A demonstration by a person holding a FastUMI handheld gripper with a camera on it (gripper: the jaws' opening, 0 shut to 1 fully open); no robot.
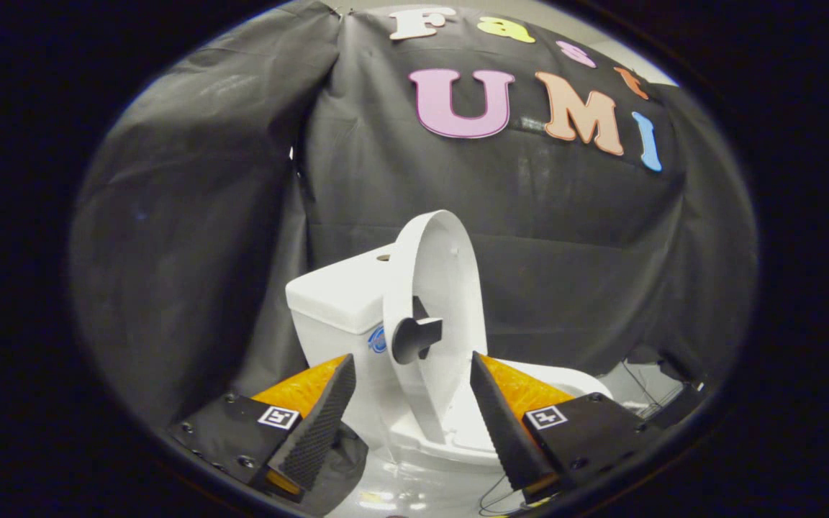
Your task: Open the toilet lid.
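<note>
White toilet lid (437, 288) raised nearly upright against the tank (339, 298), dark knob (414, 337) on its edge, claw (412, 403) spread apart, empty, just near of it, apparently not touching.

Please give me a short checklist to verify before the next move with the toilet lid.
1. White plastic toilet lid raised upright: ok.
2. Lid resting against white ceramic tank: cannot tell.
3. Hand-held gripper open, fingers apart: ok.
4. Fingers free of the lid and its dark knob handle: ok, the knob sits beyond them.
5. White toilet bowl rim uncovered: ok.
</note>
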